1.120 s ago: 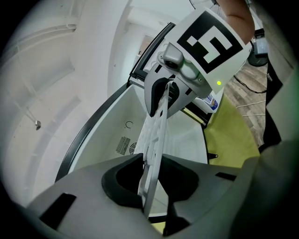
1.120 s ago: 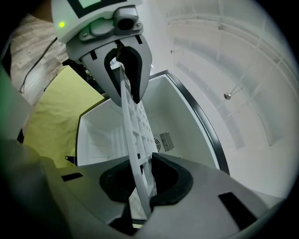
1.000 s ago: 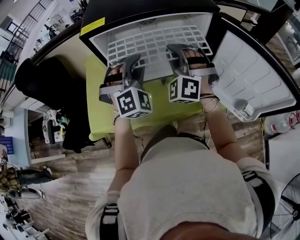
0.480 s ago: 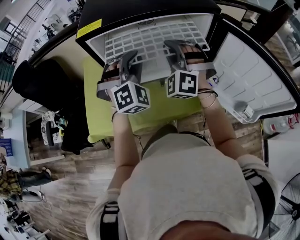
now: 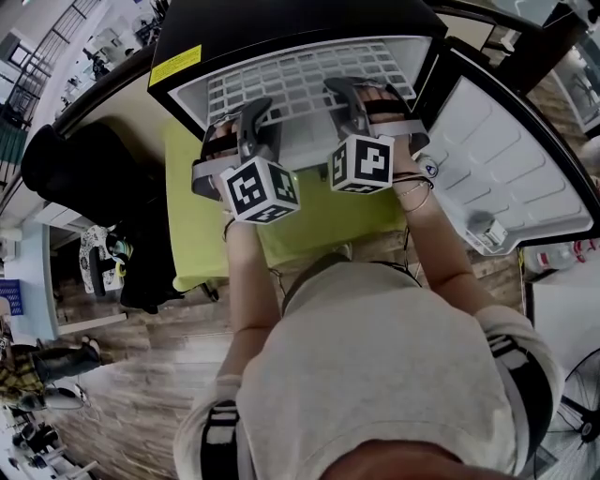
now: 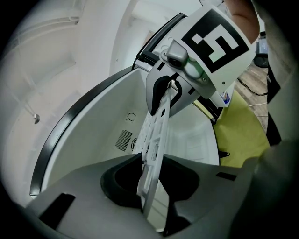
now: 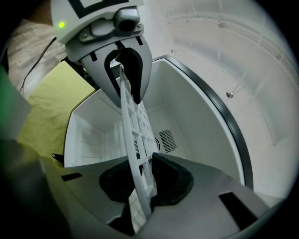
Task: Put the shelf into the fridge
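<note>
**Insp.:** Fingers (image 6: 88,196) of the left gripper (image 6: 152,189) — status?

**Asst.:** Closed on the shelf (image 6: 158,135). The white grid's near edge sits edge-on between the pads, with contact on each side. The jaws have just been easing open a little, but the shelf is between them and gripped.

**Insp.:** Right gripper (image 7: 140,186)?

**Asst.:** Same. Fingers (image 7: 196,186) are narrow, clamped on the same near edge. Each gripper view shows the other gripper further along that edge, also on the grid.

**Insp.:** Shelf posn?

**Asst.:** Per head view, it lies flat and approx. level in the mouth of the open fridge (image 5: 281,23). The far part is inside the white cavity. The near edge projects at the front, where both grippers hold it — left unit toward the shelf's left side, right unit toward its right.

**Insp.:** Fridge condn?

**Asst.:** Black casing, white interior, vent grille (image 7: 167,140) on the back wall. Door (image 5: 506,159) is swung wide to the right with its white liner in view. There is a yellow label (image 5: 173,64) at the casing's upper left corner.

**Insp.:** Surroundings?

**Asst.:** Yellow-green surface (image 5: 202,225) in front of the fridge, beneath the grippers, with a wood-pattern floor (image 5: 141,375) around it. The person (image 5: 375,375) wears a pale top, both forearms extended to the grippers.
</note>
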{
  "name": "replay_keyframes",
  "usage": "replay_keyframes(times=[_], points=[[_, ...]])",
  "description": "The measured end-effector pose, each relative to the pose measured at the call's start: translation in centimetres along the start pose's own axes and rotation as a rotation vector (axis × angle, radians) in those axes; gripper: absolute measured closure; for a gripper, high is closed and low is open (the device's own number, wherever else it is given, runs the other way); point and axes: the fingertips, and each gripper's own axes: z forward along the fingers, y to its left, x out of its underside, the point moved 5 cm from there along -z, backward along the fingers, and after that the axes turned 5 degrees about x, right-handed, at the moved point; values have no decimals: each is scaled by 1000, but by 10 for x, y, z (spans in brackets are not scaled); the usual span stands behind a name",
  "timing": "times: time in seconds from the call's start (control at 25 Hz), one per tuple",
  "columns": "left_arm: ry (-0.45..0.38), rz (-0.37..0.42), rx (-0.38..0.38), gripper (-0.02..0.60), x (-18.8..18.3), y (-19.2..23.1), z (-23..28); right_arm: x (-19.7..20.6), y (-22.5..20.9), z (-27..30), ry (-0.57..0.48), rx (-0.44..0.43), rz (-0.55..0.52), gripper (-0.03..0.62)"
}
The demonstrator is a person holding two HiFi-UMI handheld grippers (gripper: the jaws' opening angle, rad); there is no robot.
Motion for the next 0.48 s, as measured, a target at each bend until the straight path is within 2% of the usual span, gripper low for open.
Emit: replay_keyframes(times=[0.48], points=[[15, -4, -4, 491, 5, 10, 16, 2, -3, 19, 8, 3, 6, 517]])
